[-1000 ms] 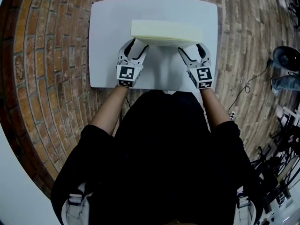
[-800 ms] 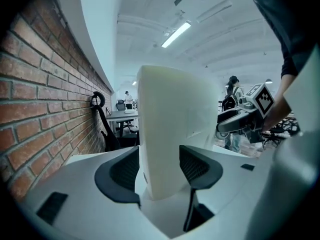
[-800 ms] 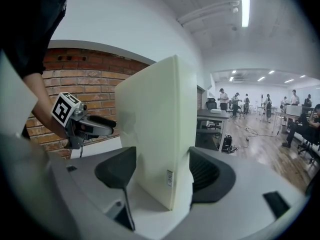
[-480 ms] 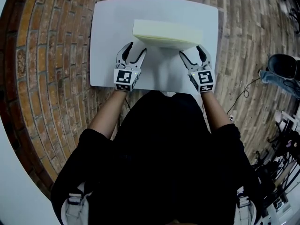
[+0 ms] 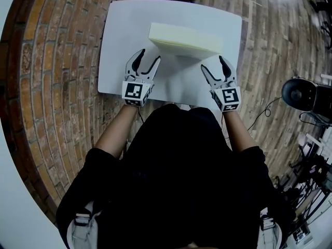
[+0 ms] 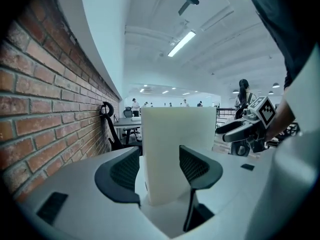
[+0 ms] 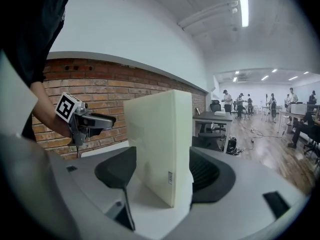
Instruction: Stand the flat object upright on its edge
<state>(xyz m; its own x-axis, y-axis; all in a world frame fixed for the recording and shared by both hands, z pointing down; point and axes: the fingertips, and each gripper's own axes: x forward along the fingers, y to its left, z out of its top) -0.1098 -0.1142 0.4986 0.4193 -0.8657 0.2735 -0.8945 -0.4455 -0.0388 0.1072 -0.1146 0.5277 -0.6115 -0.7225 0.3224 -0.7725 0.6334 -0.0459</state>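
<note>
1. We saw the pale cream rectangular foam slab (image 5: 184, 39) standing upright on its edge, toward the far side of the white rectangular table (image 5: 118, 45).
2. Our left gripper (image 5: 149, 56) hung near its left end — jaws spread, pads off the foam.
3. Our right gripper (image 5: 212, 63) sat near the right end — jaws wide, gripping nothing.

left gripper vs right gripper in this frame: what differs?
The left gripper sits near the foam slab's left end, and the right gripper sits near its right end. The left gripper's view faces the slab's narrow end squarely, while the right gripper's view catches it at an angle, with a broad face showing. Shared: both are open with pads clear of the slab, and both are over the white table.
</note>
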